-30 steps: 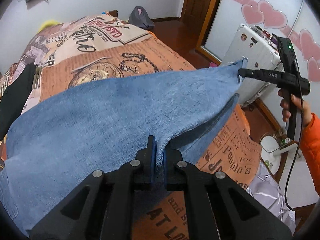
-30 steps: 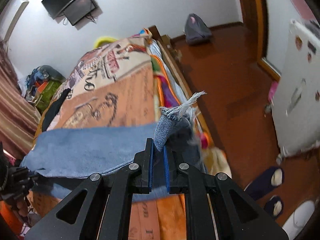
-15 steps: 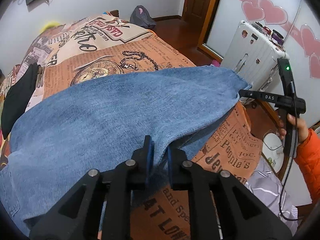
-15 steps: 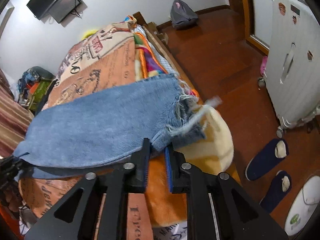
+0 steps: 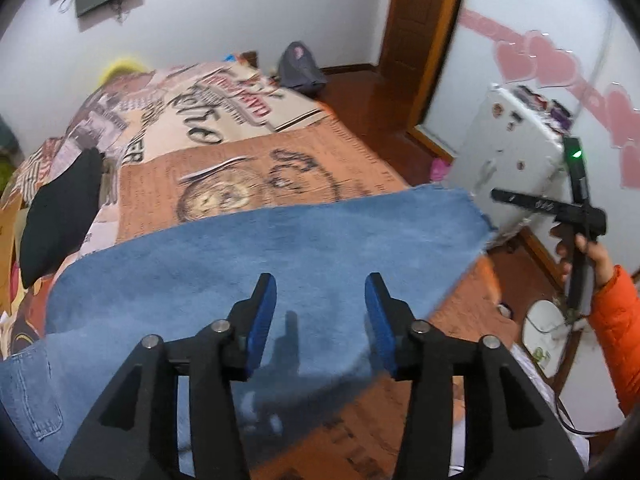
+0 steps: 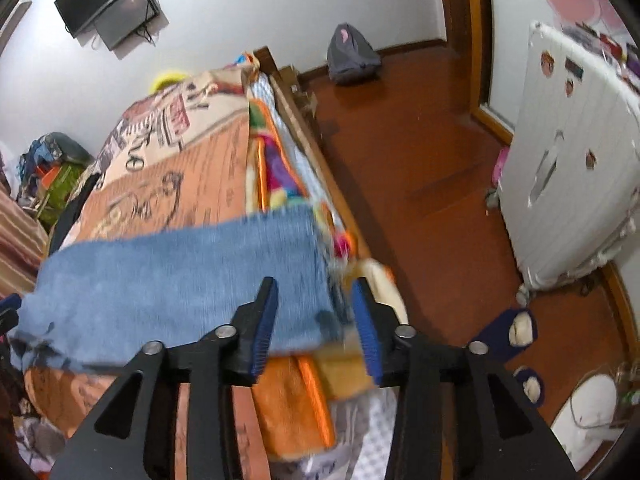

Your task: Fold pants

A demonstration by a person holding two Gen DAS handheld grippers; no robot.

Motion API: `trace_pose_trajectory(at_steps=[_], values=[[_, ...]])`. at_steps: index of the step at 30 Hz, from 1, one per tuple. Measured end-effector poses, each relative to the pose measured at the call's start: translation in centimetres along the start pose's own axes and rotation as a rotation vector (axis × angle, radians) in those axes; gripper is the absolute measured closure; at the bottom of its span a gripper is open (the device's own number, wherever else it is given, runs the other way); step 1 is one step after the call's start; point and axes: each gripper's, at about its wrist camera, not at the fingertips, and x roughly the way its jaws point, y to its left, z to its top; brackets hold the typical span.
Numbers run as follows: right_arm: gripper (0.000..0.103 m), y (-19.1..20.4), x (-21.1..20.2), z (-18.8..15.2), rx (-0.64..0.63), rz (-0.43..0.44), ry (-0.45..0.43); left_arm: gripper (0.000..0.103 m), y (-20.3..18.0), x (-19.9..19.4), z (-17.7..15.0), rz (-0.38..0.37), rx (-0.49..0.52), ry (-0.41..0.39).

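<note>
Now both of my grippers were letting go. The left gripper [image 5: 320,316] hung over the blue jeans [image 5: 280,248], its fingers [image 5: 262,312] partly apart and opening, nothing pinched between them. The right gripper [image 6: 314,320] did the same above the frayed hem end [image 6: 316,240], fingers [image 6: 264,320] opening and clear of the cloth. The pants lay spread flat across the printed bed cover [image 5: 248,168], folded over on themselves, the hem near the bed's edge beside the wooden floor [image 6: 400,160]. A second earlier both pairs of fingers were clamped on denim held taut in the air; since then the fabric had dropped onto the bed. I judged this fold laid and released, with a further fold likely to follow.
</note>
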Motion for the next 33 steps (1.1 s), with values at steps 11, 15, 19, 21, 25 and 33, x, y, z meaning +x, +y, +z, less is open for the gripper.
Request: trace_pose_trajectory(at_steps=[11,15,19,21,25,33], values=[[0.057,-0.1,8.6,2.3,0.013,0.025,0.16,0.04,0.8,4.0,-2.6,0.035,0.018,0.082],[0.078,0.4,9.2,1.4,-0.025,0.059,0.188,0.036,0.0,4.3,-2.9,0.061,0.051,0.074],[0.095,1.0,7.5,1.7,-0.087,-0.01,0.093,0.035,0.1,4.3,-2.8,0.057,0.041,0.075],[0.097,0.8,6.7,2.1,-0.084,-0.009,0.056,0.035,-0.1,4.2,-2.9,0.057,0.04,0.074],[0.099,0.8,4.9,3.3,-0.099,-0.046,-0.047,0.035,-0.7,4.0,-3.2,0.052,0.044,0.068],[0.099,2.3,6.6,3.1,-0.114,-0.03,0.024,0.034,-1.9,4.2,-3.7,0.097,0.092,0.049]])
